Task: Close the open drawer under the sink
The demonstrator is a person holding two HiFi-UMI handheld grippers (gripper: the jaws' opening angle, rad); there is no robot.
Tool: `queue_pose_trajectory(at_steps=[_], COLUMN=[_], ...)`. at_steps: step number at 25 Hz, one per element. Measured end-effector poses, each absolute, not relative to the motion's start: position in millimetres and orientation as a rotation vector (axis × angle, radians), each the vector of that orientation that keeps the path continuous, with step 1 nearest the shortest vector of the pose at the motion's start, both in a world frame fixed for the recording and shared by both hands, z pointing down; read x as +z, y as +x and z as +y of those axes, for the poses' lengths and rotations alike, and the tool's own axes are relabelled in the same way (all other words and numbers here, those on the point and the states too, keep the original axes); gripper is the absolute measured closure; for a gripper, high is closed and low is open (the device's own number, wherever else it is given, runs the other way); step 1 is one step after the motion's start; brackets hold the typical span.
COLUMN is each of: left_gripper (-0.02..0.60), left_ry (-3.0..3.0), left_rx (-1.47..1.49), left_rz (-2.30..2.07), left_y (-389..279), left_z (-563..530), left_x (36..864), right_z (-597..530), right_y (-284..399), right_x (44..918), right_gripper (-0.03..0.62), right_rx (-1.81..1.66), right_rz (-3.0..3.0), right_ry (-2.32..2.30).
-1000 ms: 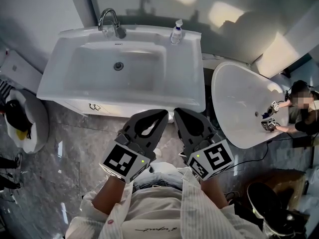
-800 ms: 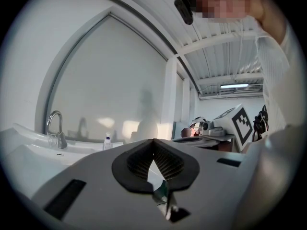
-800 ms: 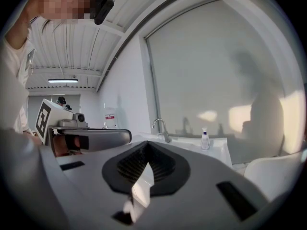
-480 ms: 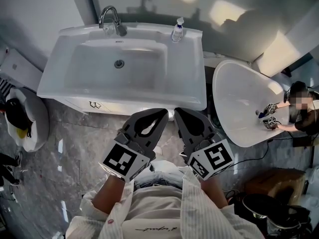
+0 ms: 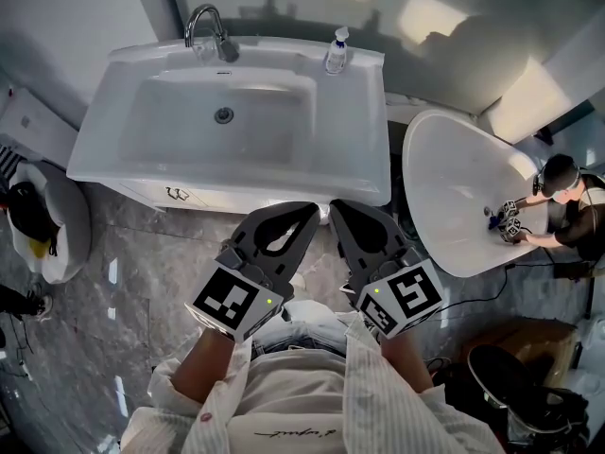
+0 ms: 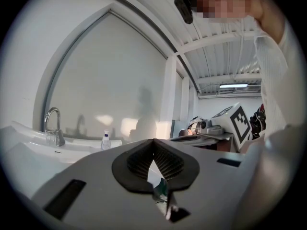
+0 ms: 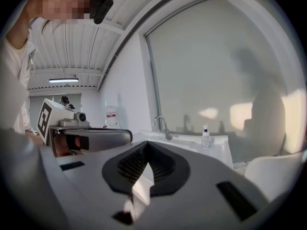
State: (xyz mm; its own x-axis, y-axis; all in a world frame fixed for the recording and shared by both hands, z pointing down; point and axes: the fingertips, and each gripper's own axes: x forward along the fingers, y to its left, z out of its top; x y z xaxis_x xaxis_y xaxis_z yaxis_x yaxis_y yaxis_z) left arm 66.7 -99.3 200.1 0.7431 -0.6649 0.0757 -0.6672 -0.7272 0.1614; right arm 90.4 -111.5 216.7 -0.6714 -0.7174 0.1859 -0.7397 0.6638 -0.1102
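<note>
1. You hold your left gripper and right gripper side by side, close in front of your body. Both point toward the sink.
2. Each gripper's own view shows its jaws together at the tips. Only the eye-shaped gap between the ribbed pads is open, and nothing sits in it.
3. The drawer front shows as a narrow white strip just under the sink's front rim, with a small dark handle toward its left end. From above, no open box or drawer inside is visible.
4. I judge that this fits two stages. Either the drawer is pushed home under the sink, or it stands out by a small margin that your steep downward view hides. The pictures do not settle which.
5. Both gripper views look across the sink's rim at the faucet and the soap bottle. So I judge that your jaws ride at about rim height, above the drawer front and not on it.
6. What comes next calls for a check of the seam between the drawer front and the cabinet. If the front stands proud, it wants closed jaw tips set low and near its middle, pushing straight in, since an off-centre push could skew it. If it sits flush, there is nothing to push.
</note>
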Motion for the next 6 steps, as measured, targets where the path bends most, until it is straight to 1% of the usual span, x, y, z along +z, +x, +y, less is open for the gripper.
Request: queue_pose_trajectory(at_steps=[6], left_gripper=[0.566], left_ry=[2.766], left_rx=[0.036], left_rz=[-1.05], left_y=[67.7], left_z=[-100.8], left_x=[202.2], right_z=[-114.1], right_y=[89.0], right_x=[218.7], right_gripper=[0.586], right_rx=[0.271], right_rz=[-2.748], right_ry=[1.19])
